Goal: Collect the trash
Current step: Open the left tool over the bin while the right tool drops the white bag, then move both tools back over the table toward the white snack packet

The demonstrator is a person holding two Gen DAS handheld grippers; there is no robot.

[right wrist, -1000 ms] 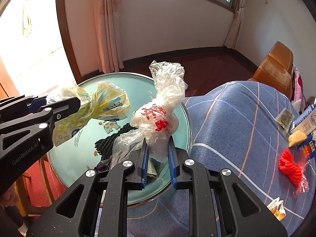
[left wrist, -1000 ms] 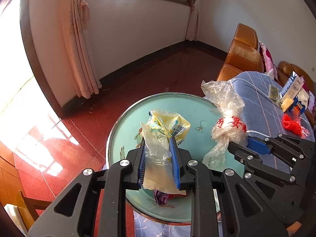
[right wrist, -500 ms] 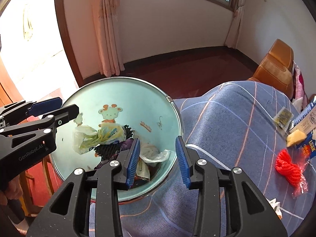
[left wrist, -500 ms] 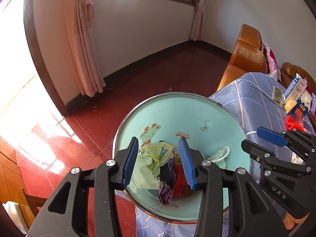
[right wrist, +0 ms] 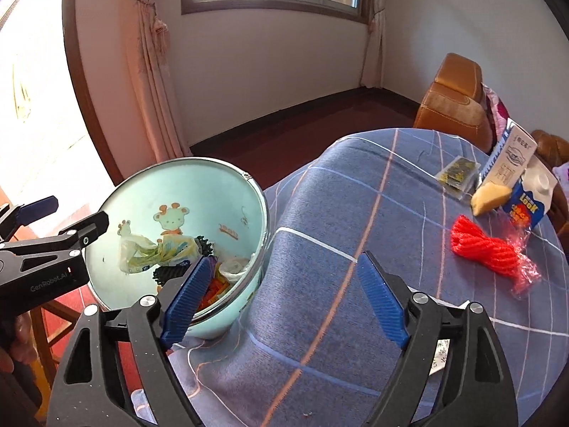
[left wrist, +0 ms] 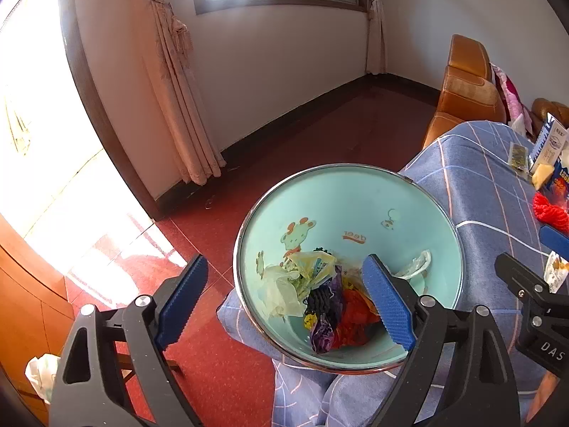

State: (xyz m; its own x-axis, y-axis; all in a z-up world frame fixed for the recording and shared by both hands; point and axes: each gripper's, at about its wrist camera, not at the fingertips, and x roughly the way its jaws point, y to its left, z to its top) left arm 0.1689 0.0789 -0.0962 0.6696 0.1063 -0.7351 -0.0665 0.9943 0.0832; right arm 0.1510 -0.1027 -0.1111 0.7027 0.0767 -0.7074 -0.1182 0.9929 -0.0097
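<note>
Both grippers spread wide, holding nothing. Left gripper (left wrist: 284,299) hangs above the basin (left wrist: 355,192), its right pad over the pile of trash (left wrist: 320,302): yellow wrapper, clear bag, purple & red scraps, all lying in the basin bottom. Right gripper (right wrist: 284,295) sits over the cloth (right wrist: 320,231), just beside the basin rim. Red net (right wrist: 483,249), milk carton (right wrist: 526,203), sponge (right wrist: 489,197) & packet (right wrist: 457,172) lie on the cloth, well apart from the basin.

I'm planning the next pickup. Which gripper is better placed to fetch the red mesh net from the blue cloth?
Right. The right gripper, open and empty, faces the red mesh net; the open left gripper hangs over the basin.
</note>
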